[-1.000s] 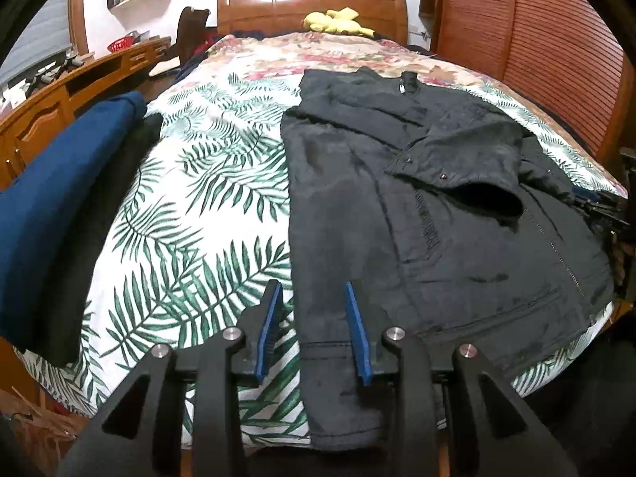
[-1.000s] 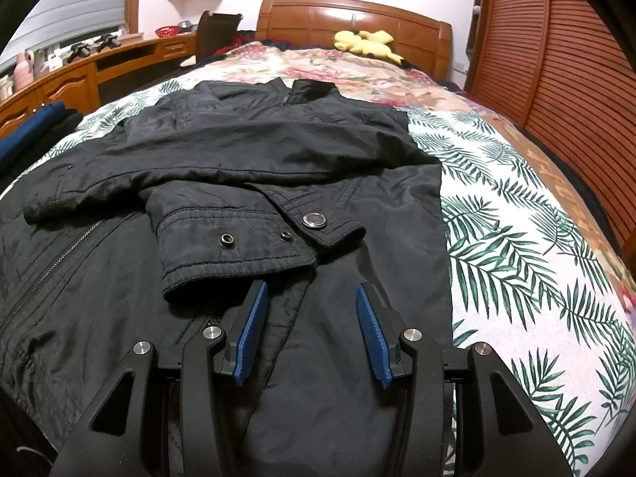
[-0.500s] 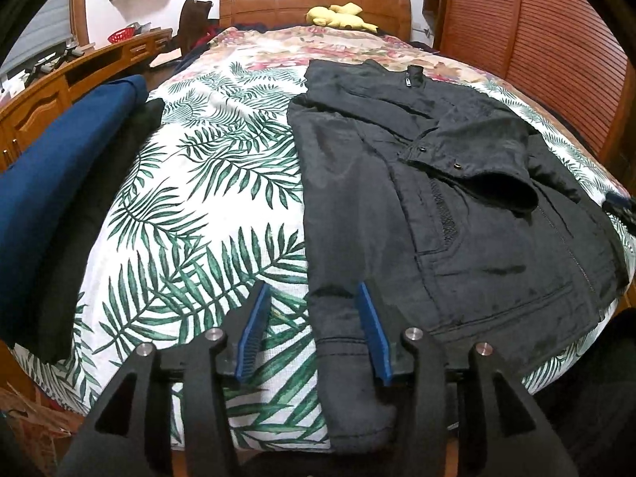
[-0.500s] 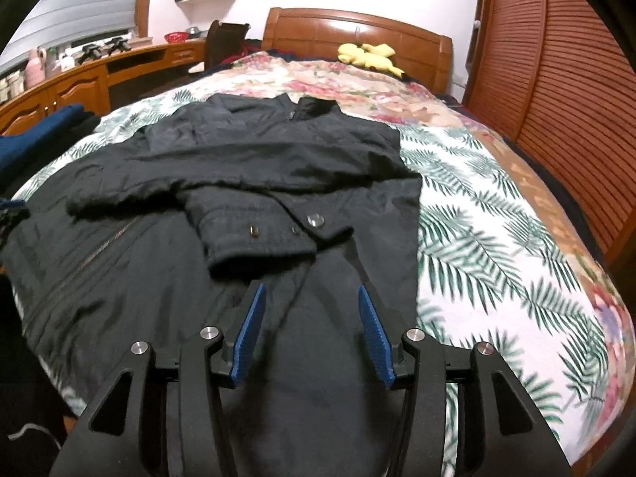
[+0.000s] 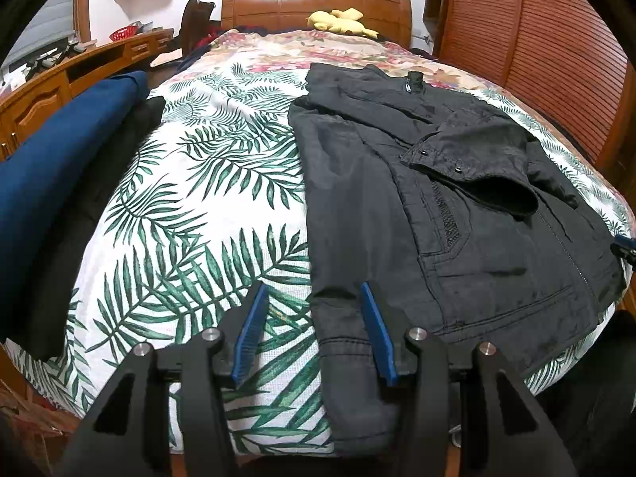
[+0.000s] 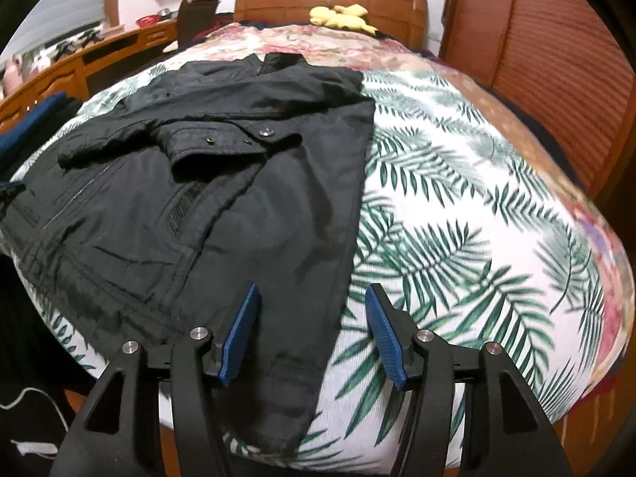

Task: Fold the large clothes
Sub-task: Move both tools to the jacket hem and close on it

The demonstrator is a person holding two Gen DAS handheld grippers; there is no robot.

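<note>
1. Currently one black jacket (image 5: 457,214) lies flat on the bed (image 5: 206,206), front side up, collar toward the headboard (image 5: 314,4), hem at the near edge. Fabric: matte woven, slightly creased; a metal zipper runs down the front.
2. Both sleeves are folded across the chest. The upper cuff (image 6: 214,149) shows three snap studs in the right wrist view, two small and one larger silver.
3. One mesh-trimmed pocket slit (image 5: 445,214) sits below the cuff.
4. Left gripper (image 5: 314,322): two black fingers with ribbed blue pads, spread apart, holding nothing. It hovers over the jacket's hem corner at the garment's edge; one pad sits over the bedspread, the other over black cloth.
5. Right gripper (image 6: 312,320): the same build, fingers parted and empty, above the opposite hem corner, straddling the jacket's edge.
6. Bedspread: white, ribbed texture, green palm-leaf print; a floral section toward the headboard.
7. One yellow plush toy (image 5: 342,22) lies by the polished wooden headboard.
8. One folded navy cloth (image 5: 51,167) rests over a dark cloth on the bed's side, well apart from the jacket.
9. Slatted reddish wooden panels (image 5: 556,59) flank the other side.
</note>
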